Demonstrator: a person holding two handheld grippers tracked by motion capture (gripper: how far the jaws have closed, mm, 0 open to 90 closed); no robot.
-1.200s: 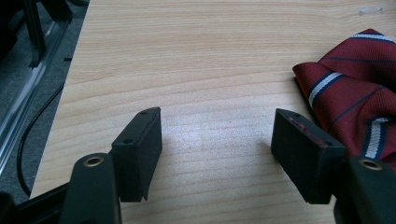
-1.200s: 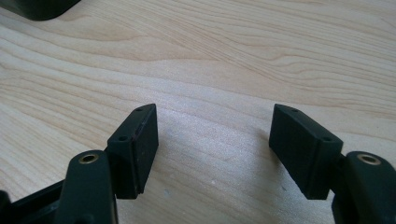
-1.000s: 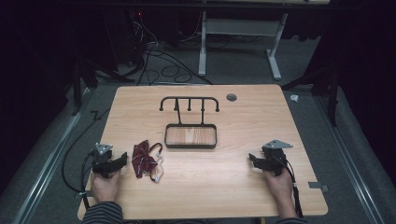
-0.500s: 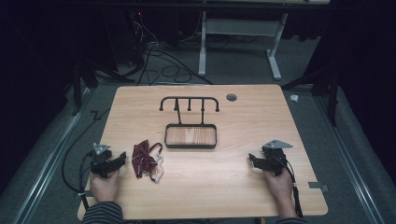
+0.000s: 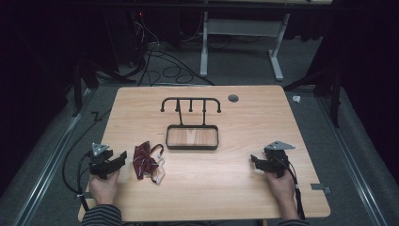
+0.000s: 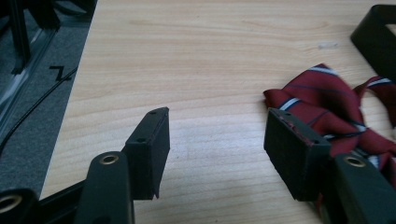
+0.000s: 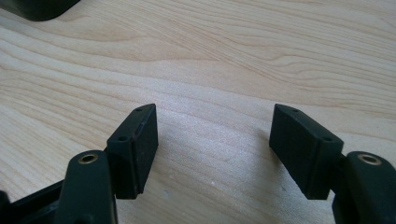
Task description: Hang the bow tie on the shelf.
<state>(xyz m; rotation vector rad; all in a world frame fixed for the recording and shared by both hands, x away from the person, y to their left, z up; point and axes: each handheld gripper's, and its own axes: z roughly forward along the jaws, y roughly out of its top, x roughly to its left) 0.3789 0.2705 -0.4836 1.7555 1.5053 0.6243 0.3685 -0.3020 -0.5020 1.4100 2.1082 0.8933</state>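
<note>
A dark red striped bow tie (image 5: pixel 146 161) with a pale strap lies crumpled on the wooden table (image 5: pixel 235 197) at the front left. In the left gripper view the bow tie (image 6: pixel 327 105) sits just beyond the right jaw. My left gripper (image 5: pixel 121 157) rests open on the table just left of it, nothing between its jaws. My right gripper (image 5: pixel 254 161) rests open at the front right over bare wood. A black wire rack with hooks and a tray base (image 5: pixel 192 137) stands at the table's middle.
A round grey grommet (image 5: pixel 233 98) sits near the table's far edge. Cables lie on the floor beyond the table, and a white desk frame (image 5: pixel 240 42) stands behind it. A tray corner (image 6: pixel 376 32) shows at the upper right of the left gripper view.
The left gripper has shifted slightly; the bow tie, rack and right gripper stay where they were.
</note>
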